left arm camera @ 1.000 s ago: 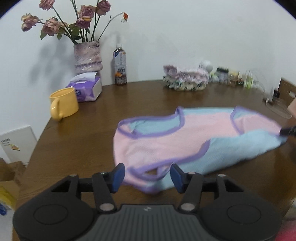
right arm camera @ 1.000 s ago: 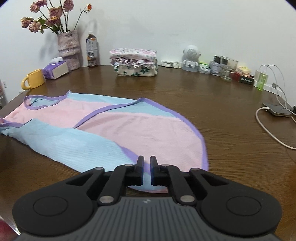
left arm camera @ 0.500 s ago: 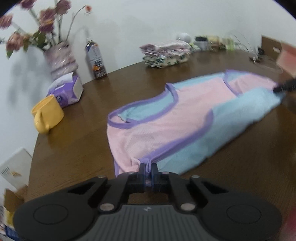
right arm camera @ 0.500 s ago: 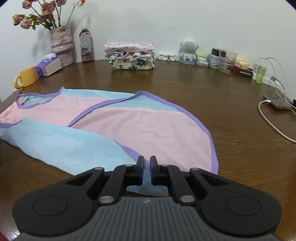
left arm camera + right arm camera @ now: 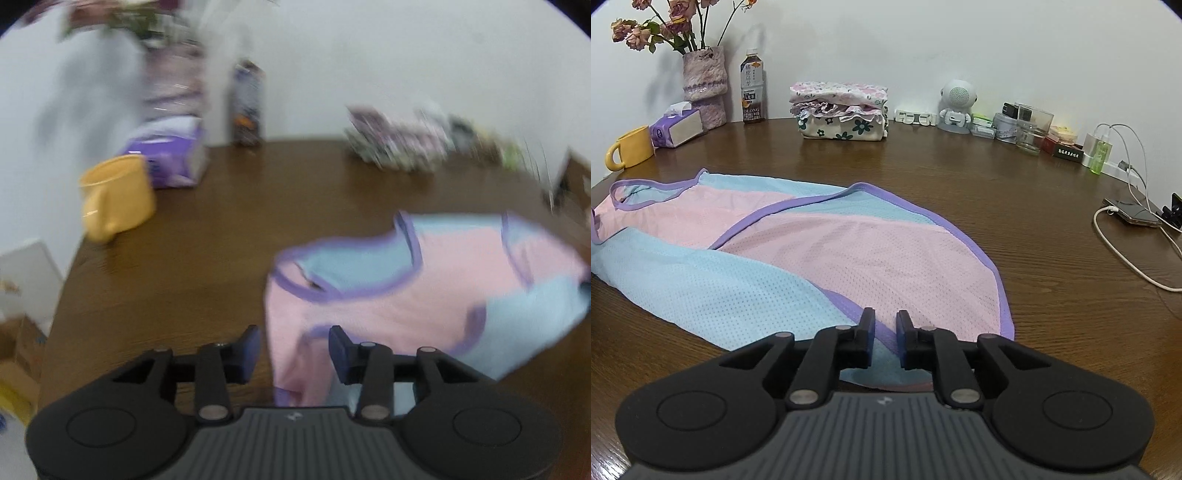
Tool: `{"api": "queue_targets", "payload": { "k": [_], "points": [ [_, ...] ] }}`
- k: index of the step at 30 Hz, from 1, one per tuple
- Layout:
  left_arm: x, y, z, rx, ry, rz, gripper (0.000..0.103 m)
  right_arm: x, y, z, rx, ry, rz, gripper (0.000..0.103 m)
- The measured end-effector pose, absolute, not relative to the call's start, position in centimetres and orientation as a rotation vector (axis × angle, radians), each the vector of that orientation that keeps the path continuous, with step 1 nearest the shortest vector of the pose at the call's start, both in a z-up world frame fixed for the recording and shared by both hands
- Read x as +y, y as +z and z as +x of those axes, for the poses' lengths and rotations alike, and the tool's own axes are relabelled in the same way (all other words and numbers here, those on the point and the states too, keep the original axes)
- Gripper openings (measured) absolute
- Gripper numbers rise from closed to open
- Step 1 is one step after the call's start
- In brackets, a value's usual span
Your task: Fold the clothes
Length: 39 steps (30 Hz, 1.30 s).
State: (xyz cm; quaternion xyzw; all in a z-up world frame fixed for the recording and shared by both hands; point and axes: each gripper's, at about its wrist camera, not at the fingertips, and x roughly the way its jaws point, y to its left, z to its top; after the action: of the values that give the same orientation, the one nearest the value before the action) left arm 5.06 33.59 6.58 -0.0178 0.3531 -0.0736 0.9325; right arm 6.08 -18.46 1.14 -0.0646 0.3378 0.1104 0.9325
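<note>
Left wrist view motion-blurred; vase (image 5: 173,85), bottle (image 5: 248,107) label unreadable.

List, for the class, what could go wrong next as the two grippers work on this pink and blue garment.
1. Both the left gripper and right gripper are opening with the garment between the pads, so the cloth may slip and the fold sag.
2. A wide sweep could knock the yellow mug nearby.

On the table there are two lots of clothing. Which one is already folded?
The floral stack by the back wall, right of the tea bottle, is folded into a neat pile. The pink and blue garment lies spread out flat in front.
</note>
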Motion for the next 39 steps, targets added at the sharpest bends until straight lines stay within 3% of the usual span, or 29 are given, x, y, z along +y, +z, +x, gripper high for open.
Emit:
{"api": "queue_targets", "payload": {
  "k": [9, 11, 19, 24, 31, 39],
  "points": [
    [33.0, 5.3, 4.4, 0.745, -0.212, -0.079, 0.033, -18.3, 1.0, 6.0, 0.674, 0.221, -0.127, 0.014],
    [32.7, 4.6, 4.8, 0.765, -0.205, -0.080, 0.001, -18.2, 0.9, 5.9, 0.668, 0.220, -0.126, 0.014],
    [34.6, 3.7, 4.9, 0.795, -0.147, -0.109, 0.002, -18.3, 0.8, 5.5, 0.650, 0.210, -0.155, 0.019],
    [34.2, 4.8, 4.1, 0.750, -0.072, -0.078, 0.017, -18.4, 0.8, 5.5, 0.649, 0.211, -0.165, 0.019],
    [29.9, 7.6, 1.6, 0.634, -0.165, -0.020, 0.017, -17.1, 2.6, 3.6, 0.577, 0.210, -0.217, 0.020],
    [25.8, 3.1, 3.4, 0.713, -0.178, 0.028, 0.018, -13.1, 2.3, 4.6, 0.624, 0.444, -0.146, 0.022]
  ]
}}
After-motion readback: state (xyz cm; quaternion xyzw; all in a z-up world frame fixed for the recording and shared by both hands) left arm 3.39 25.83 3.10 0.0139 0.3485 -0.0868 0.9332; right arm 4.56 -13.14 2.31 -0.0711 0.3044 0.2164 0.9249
